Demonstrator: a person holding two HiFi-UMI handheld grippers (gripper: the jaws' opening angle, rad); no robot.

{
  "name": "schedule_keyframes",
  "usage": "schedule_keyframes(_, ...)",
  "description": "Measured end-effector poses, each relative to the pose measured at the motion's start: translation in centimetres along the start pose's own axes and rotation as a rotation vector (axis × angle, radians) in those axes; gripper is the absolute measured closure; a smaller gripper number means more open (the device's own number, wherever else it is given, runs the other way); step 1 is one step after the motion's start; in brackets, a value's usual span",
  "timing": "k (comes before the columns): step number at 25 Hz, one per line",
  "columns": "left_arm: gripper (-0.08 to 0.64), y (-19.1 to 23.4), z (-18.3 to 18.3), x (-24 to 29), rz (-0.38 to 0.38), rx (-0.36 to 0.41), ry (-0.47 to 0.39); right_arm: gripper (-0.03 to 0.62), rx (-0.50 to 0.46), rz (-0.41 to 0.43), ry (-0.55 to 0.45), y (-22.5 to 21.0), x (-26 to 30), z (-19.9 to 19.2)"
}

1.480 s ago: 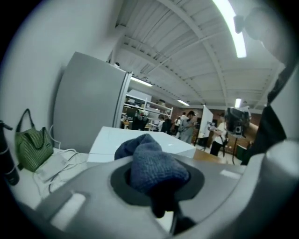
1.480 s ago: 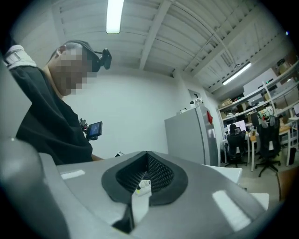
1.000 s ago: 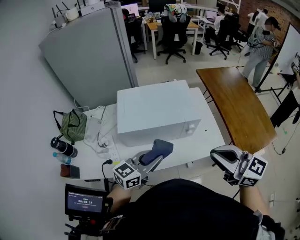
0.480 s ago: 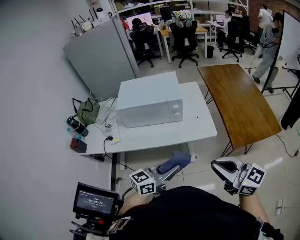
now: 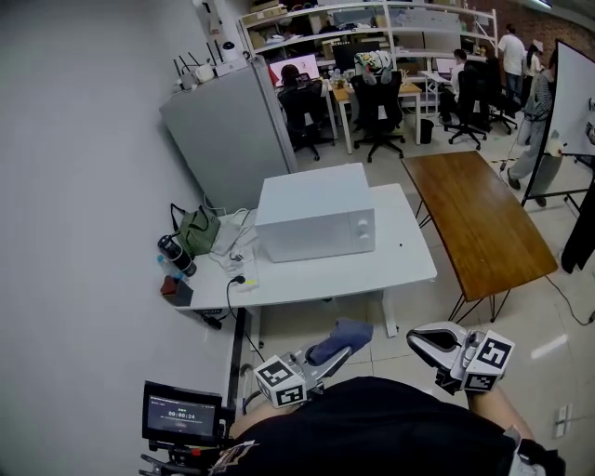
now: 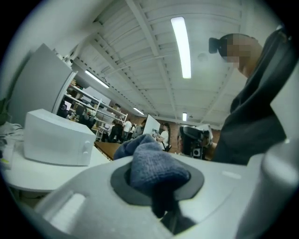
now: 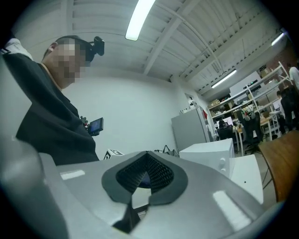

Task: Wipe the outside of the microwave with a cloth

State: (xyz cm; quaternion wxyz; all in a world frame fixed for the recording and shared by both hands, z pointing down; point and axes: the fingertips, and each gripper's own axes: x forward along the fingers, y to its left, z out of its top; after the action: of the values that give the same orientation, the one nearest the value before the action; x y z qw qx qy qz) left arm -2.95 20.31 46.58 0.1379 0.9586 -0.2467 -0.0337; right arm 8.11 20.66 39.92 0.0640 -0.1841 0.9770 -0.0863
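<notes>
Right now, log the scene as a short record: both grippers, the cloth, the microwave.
left gripper: shut on the cloth
right gripper: shut, nothing held
microwave: on the white table, door closed
cloth to microwave: apart, no contact
grippers: held low by the person's body, off the table's near edge
wiping: not under way

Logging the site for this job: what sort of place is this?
Probably an open-plan office or lab: office chairs, storage shelving behind them, and the microwave on a white table.
</notes>
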Motion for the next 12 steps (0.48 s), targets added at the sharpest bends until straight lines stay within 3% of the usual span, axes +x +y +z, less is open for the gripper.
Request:
schedule_keyframes(7,0.499,1.2,1.2,-8.9,0.104,-0.026,-0.060,0.588,-0.013,0.100,0.022,5.2,6.9,-0.4)
schedule_keyframes(12,0.499,1.8,0.6,-11.7,0.089,-0.053,-0.079,0.588,0.013,0.132,-0.003,7.7,9.3,0.0)
